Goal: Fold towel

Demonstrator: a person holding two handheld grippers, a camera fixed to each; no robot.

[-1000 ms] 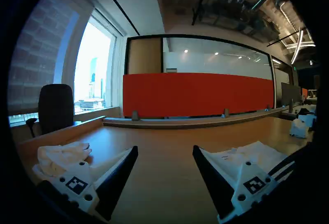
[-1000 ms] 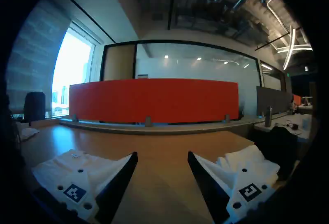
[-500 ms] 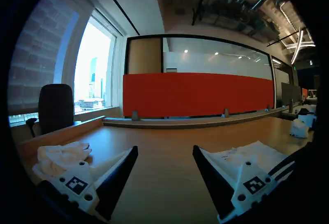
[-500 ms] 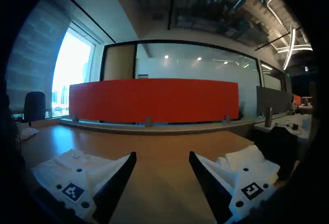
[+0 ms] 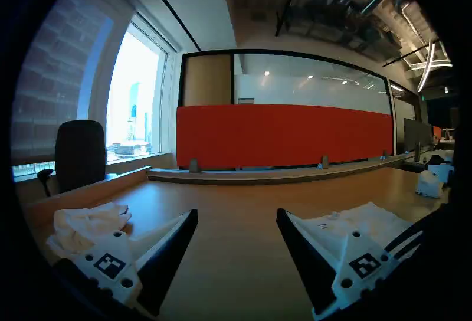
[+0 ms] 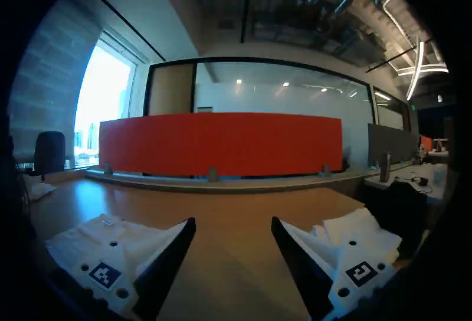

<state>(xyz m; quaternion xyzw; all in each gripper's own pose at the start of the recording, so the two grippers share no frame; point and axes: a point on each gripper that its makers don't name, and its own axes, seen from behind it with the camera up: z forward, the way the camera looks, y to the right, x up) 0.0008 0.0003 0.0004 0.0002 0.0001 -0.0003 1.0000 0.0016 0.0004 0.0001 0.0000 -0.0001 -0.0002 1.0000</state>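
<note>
Left tool and right tool gape over the table, white towel between them, red divider ahead.

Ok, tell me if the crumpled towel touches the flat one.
Apart. Left gripper view shows bare table between the crumpled towel and the flat towel.

Both cameras sit low, just above the desk, and look level along it at the red panel. The left gripper view sits nearer the window. The 2 views share the desk, panel, window, and a flat white towel lying between them.
</note>
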